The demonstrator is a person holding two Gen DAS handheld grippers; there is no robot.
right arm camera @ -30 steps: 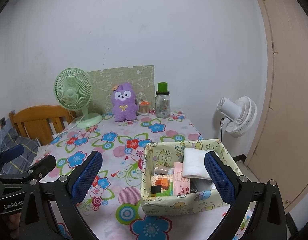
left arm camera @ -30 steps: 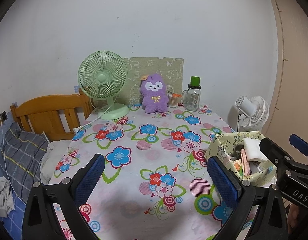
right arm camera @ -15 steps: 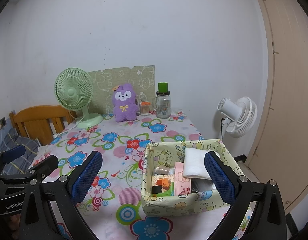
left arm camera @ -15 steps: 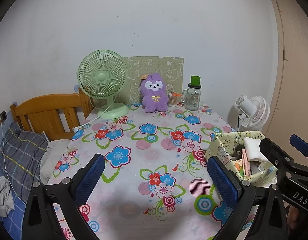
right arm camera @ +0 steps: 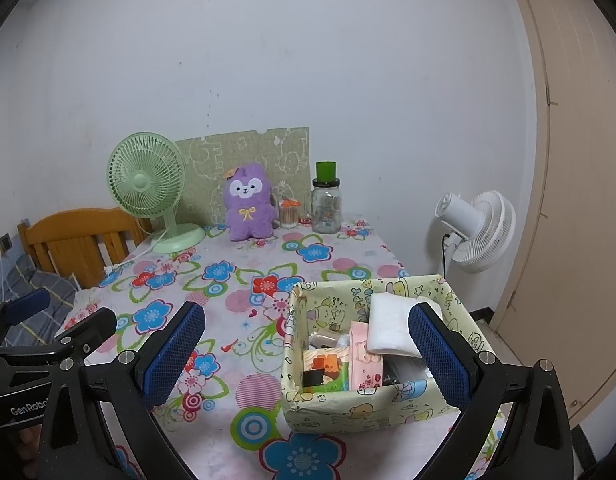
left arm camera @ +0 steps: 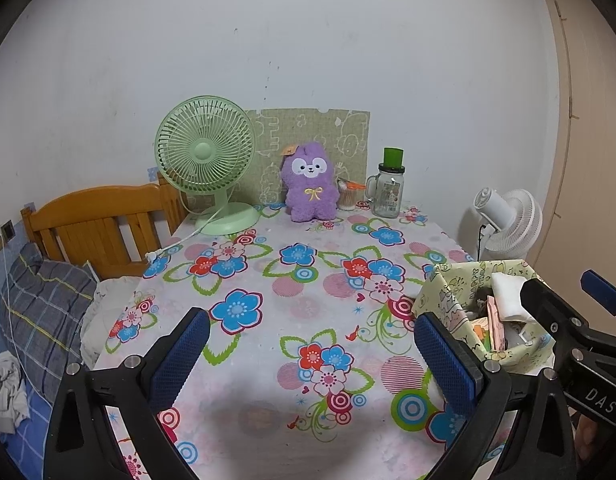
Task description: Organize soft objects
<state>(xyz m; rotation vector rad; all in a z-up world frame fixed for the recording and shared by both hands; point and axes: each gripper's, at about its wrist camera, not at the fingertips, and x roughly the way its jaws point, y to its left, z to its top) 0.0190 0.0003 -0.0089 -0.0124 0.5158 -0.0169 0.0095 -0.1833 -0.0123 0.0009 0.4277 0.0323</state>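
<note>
1. The tabletop (left arm camera: pixel 267 320) has a white cloth on it with big blue, red and pink flowers.
2. A plain white wall (left arm camera: pixel 308 40) stands behind it, and a tan door (right arm camera: pixel 580 160) is on the right.
3. A wooden bed head (left arm camera: pixel 91 224) and a grey checked pillow (left arm camera: pixel 39 308) sit to the left of the tabletop.
4. A green fan (left arm camera: pixel 205 160) stands at the back left, with a green board (left arm camera: pixel 312 136) leaning on the wall beside it.
5. A white fan (right arm camera: pixel 476 232) stands on the floor past the right edge.
6. A glass jar with a green lid (left arm camera: pixel 390 190) stands at the back, near a small cup (left arm camera: pixel 348 196).
7. The purple plush toy (left arm camera: pixel 308 182) is fluffy, with a white face and a yellow bow. It sits upright at the back, in front of the board, between the green fan and the jar.
8. A yellow cloth box (right arm camera: pixel 372 400) sits at the front right. It holds a folded white cloth (right arm camera: pixel 392 326), a pink pack (right arm camera: pixel 364 360) and other small things.
9. The left claw (left arm camera: pixel 312 354) is wide and holds nothing. It hangs over the front of the tabletop.
10. The right claw (right arm camera: pixel 308 354) is wide too and holds nothing. It hangs by the box.
</note>
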